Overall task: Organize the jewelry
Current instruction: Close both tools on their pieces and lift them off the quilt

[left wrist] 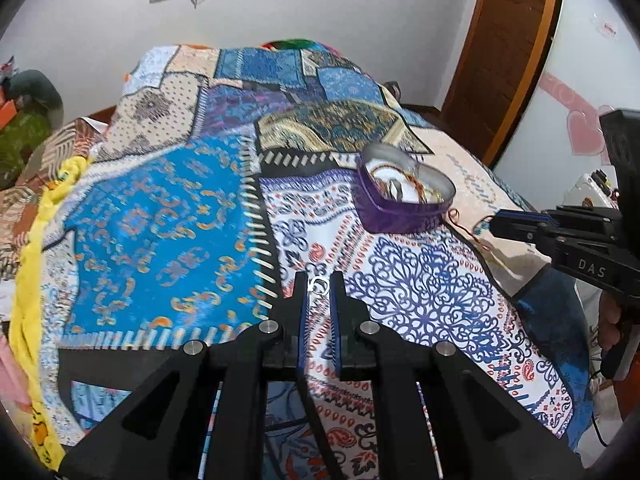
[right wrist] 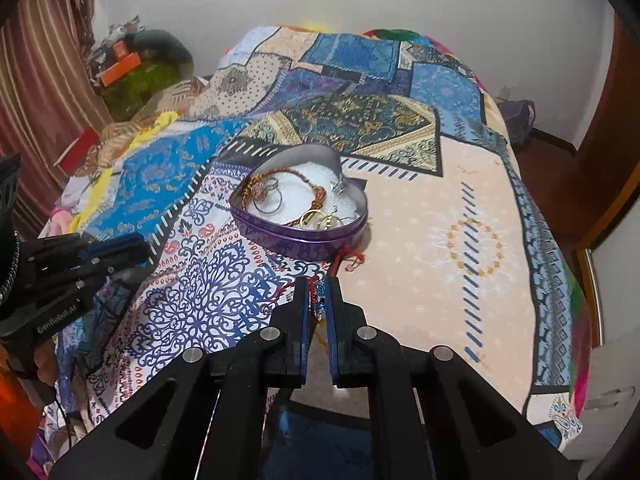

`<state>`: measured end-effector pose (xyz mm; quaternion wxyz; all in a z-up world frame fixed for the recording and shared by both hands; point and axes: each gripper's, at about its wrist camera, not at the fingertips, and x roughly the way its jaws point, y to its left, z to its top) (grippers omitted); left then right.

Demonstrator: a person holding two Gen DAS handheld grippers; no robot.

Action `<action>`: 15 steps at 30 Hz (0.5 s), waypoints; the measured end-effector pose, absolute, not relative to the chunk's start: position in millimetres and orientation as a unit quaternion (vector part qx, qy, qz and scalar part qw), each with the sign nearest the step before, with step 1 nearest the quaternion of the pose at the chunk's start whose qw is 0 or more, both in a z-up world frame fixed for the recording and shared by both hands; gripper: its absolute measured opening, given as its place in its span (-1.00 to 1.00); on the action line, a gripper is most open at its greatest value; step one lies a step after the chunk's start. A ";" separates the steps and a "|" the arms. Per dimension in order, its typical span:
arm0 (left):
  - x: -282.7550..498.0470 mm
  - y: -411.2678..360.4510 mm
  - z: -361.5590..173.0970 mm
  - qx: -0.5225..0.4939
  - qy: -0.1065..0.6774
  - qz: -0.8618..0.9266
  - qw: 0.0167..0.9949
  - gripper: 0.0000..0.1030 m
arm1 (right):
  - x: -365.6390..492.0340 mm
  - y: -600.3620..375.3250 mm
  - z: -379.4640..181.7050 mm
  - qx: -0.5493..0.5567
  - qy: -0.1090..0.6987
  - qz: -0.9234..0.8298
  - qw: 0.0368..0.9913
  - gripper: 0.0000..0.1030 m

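Patchwork bedspread underneath; left gripper clenching small silver ring, right gripper pinching red thread bracelet. Heart-shaped purple tin lying just ahead, nearer the right.

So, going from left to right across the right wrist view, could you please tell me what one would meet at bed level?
Left gripper → purple heart-shaped tin of jewelry → right gripper, shut on a red thread bracelet → bare peach patch of the bedspread.
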<state>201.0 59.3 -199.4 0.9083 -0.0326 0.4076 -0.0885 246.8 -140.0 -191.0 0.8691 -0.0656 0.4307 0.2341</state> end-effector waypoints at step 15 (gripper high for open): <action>206.8 62.5 -174.3 -0.033 0.386 -0.084 0.918 -0.84 | 243.5 -156.9 -164.0 -0.049 0.394 0.223 0.890 -0.87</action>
